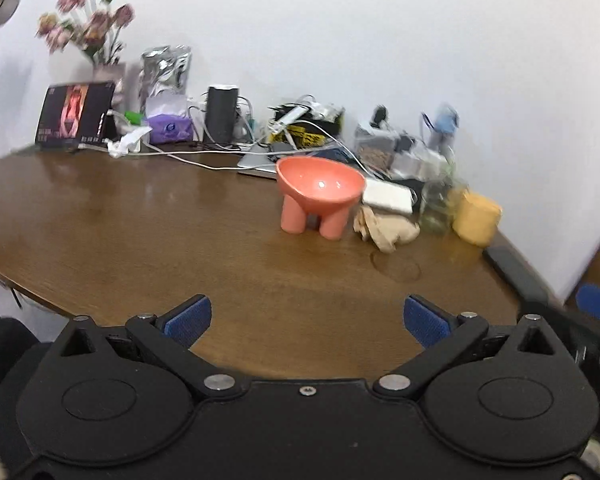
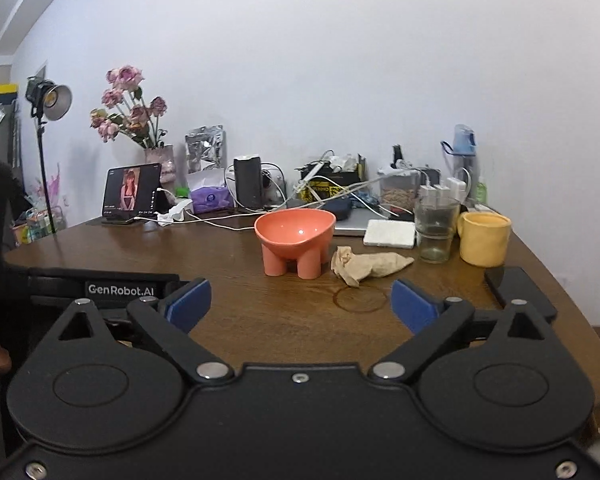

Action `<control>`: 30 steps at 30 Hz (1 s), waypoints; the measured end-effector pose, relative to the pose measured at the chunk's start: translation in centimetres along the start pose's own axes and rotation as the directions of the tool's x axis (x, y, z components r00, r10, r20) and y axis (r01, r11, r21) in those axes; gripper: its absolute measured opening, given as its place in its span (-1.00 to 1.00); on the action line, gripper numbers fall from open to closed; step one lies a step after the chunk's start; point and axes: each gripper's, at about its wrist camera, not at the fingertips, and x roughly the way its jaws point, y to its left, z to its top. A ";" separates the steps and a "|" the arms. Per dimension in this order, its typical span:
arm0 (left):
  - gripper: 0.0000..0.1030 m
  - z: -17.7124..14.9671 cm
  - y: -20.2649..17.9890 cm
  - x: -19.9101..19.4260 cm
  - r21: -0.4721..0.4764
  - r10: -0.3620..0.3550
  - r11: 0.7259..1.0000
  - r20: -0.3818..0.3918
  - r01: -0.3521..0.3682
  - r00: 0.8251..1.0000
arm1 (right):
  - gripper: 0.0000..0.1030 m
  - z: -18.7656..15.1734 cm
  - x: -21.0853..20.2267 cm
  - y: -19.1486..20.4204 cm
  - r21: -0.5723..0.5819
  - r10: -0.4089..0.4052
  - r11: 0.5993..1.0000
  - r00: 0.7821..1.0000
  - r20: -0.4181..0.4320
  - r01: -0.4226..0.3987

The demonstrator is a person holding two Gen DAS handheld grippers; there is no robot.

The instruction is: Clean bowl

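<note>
bowl [image 2: 295, 226]: salmon-orange | cloth [image 2: 366, 265]: beige | mug [image 2: 485, 239]: yellow | table [image 2: 180, 256]: brown wood | tissue pack [image 2: 211, 197]: purple

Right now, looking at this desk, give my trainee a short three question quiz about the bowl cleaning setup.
1. True or false: the orange bowl stands on the table on its own legs.
2. What lies just right of the bowl in the right wrist view? A) crumpled brown cloth B) a spoon C) a sponge
3. Fill in: both the left gripper and the right gripper are ____, with nothing between their fingers.

Key: 1 true. 2 A, the crumpled brown cloth. 3 open.
</note>
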 end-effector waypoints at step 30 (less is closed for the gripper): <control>1.00 -5.0 -0.6 -4.9 0.285 -0.164 0.945 -0.002 0.158 0.987 | 0.96 -3.9 -4.2 -0.9 0.072 0.196 0.980 0.963 -0.187 -0.186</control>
